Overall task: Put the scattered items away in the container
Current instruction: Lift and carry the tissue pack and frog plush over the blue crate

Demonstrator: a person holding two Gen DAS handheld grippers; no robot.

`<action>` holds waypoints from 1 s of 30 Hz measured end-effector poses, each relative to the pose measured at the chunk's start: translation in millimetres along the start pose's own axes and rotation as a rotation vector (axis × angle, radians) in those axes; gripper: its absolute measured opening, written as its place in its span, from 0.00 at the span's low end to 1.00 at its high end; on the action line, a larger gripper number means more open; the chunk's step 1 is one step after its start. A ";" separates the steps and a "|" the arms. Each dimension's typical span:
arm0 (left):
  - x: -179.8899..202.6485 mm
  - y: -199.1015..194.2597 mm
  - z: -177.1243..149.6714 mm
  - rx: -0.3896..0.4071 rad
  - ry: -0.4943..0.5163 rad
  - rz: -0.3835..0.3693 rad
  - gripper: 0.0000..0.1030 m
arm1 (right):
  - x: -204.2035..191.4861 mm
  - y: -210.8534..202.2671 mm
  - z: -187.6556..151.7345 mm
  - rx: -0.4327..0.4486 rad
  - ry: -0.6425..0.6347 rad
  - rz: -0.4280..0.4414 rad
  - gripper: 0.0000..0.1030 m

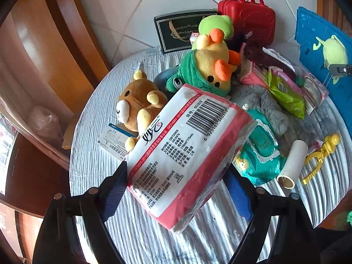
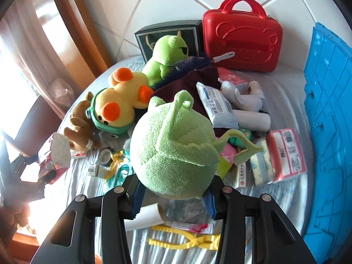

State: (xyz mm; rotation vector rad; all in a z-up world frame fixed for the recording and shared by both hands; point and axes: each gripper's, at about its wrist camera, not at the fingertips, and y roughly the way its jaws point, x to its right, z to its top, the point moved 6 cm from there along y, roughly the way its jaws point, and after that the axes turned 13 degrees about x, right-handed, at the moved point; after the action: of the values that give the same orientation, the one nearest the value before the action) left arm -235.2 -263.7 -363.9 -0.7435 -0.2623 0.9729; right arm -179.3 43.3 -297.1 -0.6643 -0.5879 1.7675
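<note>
Meanwhile clutter crowds the blue crate (image 2: 330,114) edge.

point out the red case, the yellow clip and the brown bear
red case (image 2: 242,41): right wrist view, on its embossed front.
yellow clip (image 1: 319,156): left wrist view, on the middle of its body.
brown bear (image 1: 140,103): left wrist view, on its belly.

Pink tissue pack (image 1: 189,154) and green plush (image 2: 176,151), aloft.

The right gripper (image 2: 173,194) is clamping its jaws on a round green plush toy (image 2: 176,151), with the blue container (image 2: 330,132) standing at right.
</note>
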 end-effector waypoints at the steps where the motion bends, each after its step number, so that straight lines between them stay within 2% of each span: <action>1: 0.4 -1.5 4.3 0.007 -0.001 0.000 0.82 | -0.2 -6.3 1.1 0.009 -0.006 0.000 0.42; 16: 24.4 -32.6 78.2 0.152 -0.001 0.002 0.82 | 10.1 -80.8 17.5 0.125 0.003 -0.002 0.42; 30: 71.3 -67.1 118.9 0.204 0.020 0.049 0.82 | 38.0 -124.6 21.7 0.171 0.007 0.026 0.42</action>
State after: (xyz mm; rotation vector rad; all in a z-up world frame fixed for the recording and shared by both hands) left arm -213.2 -174.3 -240.5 -0.5744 -0.1252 1.0215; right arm -118.4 112.4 -202.4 -0.5612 -0.4188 1.8160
